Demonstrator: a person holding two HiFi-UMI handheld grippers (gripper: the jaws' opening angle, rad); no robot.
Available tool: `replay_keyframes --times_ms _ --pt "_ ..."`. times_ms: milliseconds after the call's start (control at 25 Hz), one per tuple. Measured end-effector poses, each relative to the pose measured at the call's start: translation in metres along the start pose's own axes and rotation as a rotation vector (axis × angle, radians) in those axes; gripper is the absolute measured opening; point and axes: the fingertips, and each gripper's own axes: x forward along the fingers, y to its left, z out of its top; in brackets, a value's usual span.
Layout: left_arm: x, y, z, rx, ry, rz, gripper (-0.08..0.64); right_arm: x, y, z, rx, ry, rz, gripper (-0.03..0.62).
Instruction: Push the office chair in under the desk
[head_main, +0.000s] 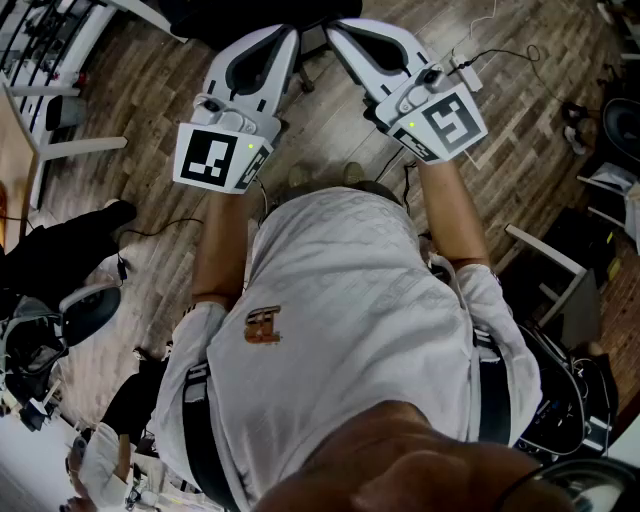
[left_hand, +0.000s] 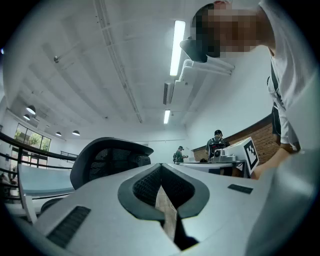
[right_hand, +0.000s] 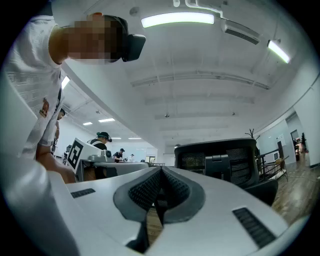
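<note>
The office chair shows only as a black mass (head_main: 250, 14) at the top edge of the head view, with part of its base (head_main: 305, 82) on the wooden floor. Its black mesh back (left_hand: 107, 160) rises just beyond my left gripper (left_hand: 161, 169), and the same back (right_hand: 222, 160) stands to the right past my right gripper (right_hand: 161, 171). Both grippers are held side by side in front of the person's chest, tips converging toward the chair: the left gripper (head_main: 291, 32) and the right gripper (head_main: 334, 28). Each is shut with nothing between the pads. Neither touches the chair.
A white desk frame (head_main: 60, 148) stands at the left with a tan desk edge (head_main: 10, 150). Cables (head_main: 480, 55) trail over the floor. A white-framed stand (head_main: 545, 258) and dark gear (head_main: 620, 120) sit at the right, bags (head_main: 50, 250) at the left. People work at a far desk (left_hand: 217, 145).
</note>
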Motion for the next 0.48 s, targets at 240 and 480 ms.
replay_keyframes --times_ms 240,480 --pt "0.0026 -0.0048 -0.0021 0.003 0.003 0.003 0.018 -0.0052 -0.0019 -0.0014 -0.002 0.005 0.008 0.032" --pt "0.0028 -0.0028 -0.0023 0.0 -0.003 0.005 0.018 -0.0044 -0.0012 -0.0034 0.003 0.01 0.019 0.033"
